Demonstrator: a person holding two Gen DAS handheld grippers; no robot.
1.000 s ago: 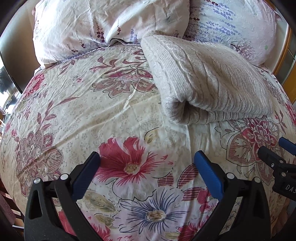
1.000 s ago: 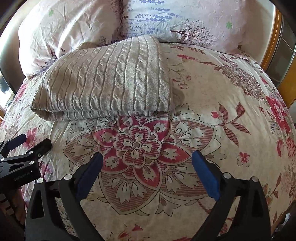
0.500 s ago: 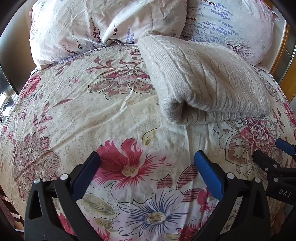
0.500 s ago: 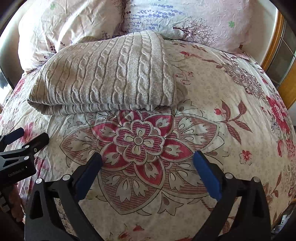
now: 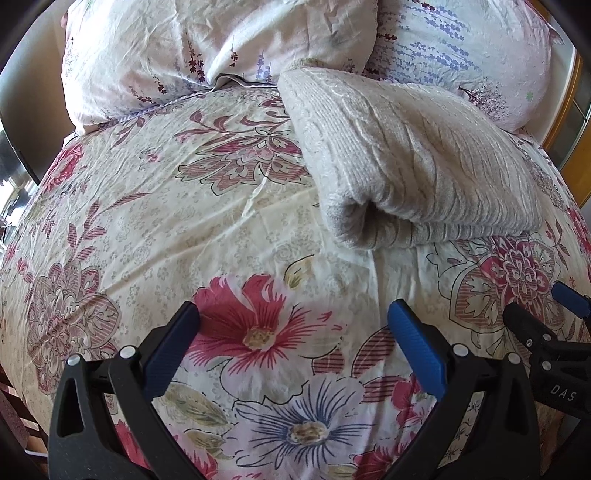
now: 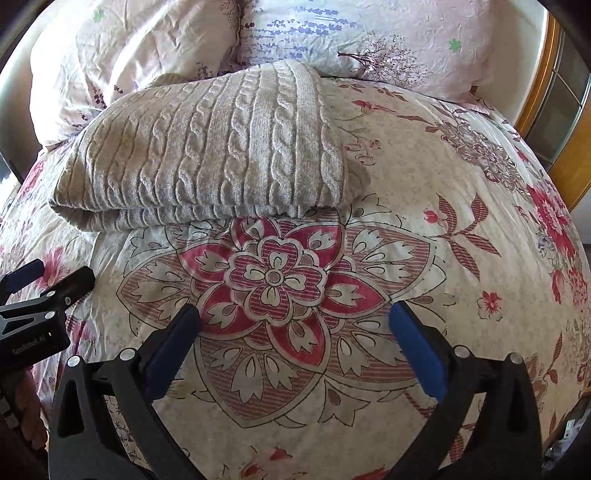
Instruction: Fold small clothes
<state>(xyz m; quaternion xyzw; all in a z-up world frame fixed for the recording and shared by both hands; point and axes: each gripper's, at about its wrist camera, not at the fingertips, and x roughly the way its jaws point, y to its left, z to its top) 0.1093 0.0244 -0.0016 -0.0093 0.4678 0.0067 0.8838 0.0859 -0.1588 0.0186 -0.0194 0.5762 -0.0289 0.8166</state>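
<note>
Your left gripper (image 5: 293, 317) hangs with its jaws spread wide and empty over the floral bedspread (image 5: 155, 229), and your right gripper (image 6: 295, 317) is equally wide and empty beside it. Beyond both, well apart from the fingertips, the beige cable-knit sweater (image 6: 221, 155) lies folded on the bedspread, its far end touching the pillows (image 6: 351, 33)

Sweater's (image 6: 207, 155) far edge hidden — pillows (image 6: 332, 40) cropped.
</note>
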